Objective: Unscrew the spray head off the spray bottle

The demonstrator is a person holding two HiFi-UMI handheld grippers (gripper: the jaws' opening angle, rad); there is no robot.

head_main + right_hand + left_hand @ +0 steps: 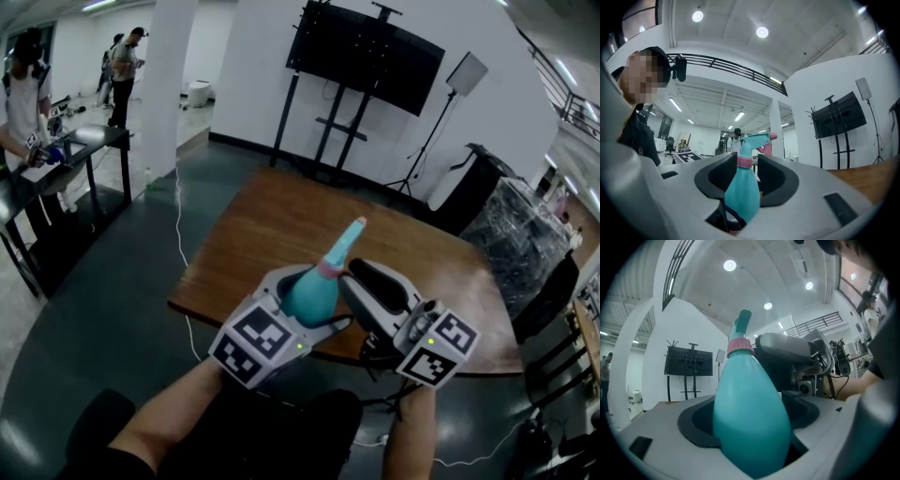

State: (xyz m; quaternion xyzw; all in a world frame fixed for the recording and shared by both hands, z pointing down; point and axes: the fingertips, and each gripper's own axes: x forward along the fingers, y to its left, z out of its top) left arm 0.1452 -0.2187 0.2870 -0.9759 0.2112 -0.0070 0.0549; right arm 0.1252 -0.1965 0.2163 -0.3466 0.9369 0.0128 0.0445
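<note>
Spray bottle (750, 413) teal, spray head (349, 236) on, clamped in left tongs (300, 305); right tongs (375, 281) apart near neck.

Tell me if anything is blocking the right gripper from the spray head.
Nothing visible does. The spray head shows clear through the gap of the open right gripper; the left gripper grips the bottle lower down.

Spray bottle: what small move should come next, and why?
Probably close the right gripper on the pink collar. The left gripper clamps the bottle, while the right's jaws stand apart around the collar, so the head cannot be twisted yet.
</note>
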